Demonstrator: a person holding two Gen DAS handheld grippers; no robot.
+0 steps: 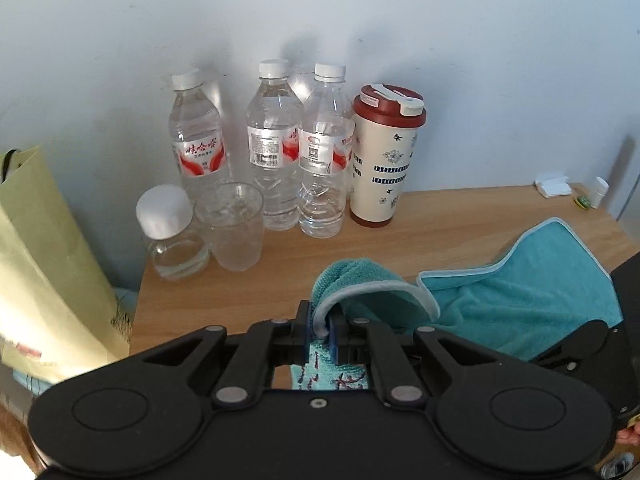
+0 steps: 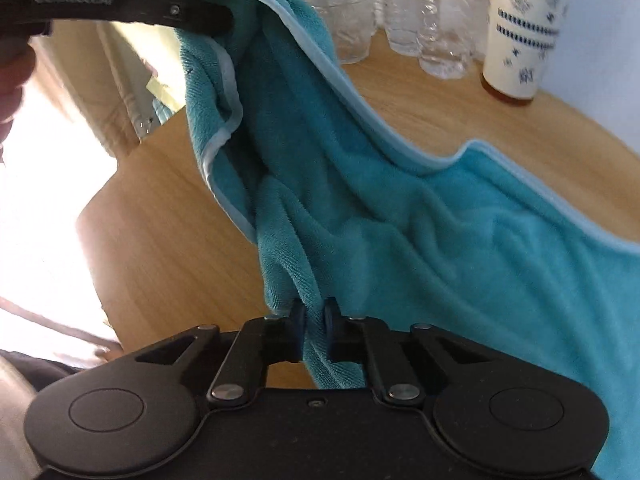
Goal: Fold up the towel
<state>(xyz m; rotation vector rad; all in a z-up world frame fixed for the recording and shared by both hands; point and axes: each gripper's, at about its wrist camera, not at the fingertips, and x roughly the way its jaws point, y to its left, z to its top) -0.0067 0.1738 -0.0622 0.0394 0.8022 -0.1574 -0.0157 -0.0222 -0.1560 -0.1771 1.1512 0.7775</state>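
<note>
Your left gripper (image 1: 322, 330) has its jaws clamped on the towel's (image 1: 520, 296) pale-trimmed edge, lifted off the table (image 1: 240, 292). Your right gripper (image 2: 315, 322) is pinched shut on a bunched fold of it. The rest drapes to the right across the table, near the bottles (image 1: 276, 140) and cup (image 1: 386, 156) at the far side.

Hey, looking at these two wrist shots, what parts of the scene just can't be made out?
- Towel, right wrist view: its lower right part runs off the frame edge, so its full shape is unknown.
- Bottles, right wrist view: tops cut off by the upper edge and blurred.
- Small items at the table's far corner, left wrist view: too small to identify.
- Towel patch under the left claw: hidden by its body.
</note>
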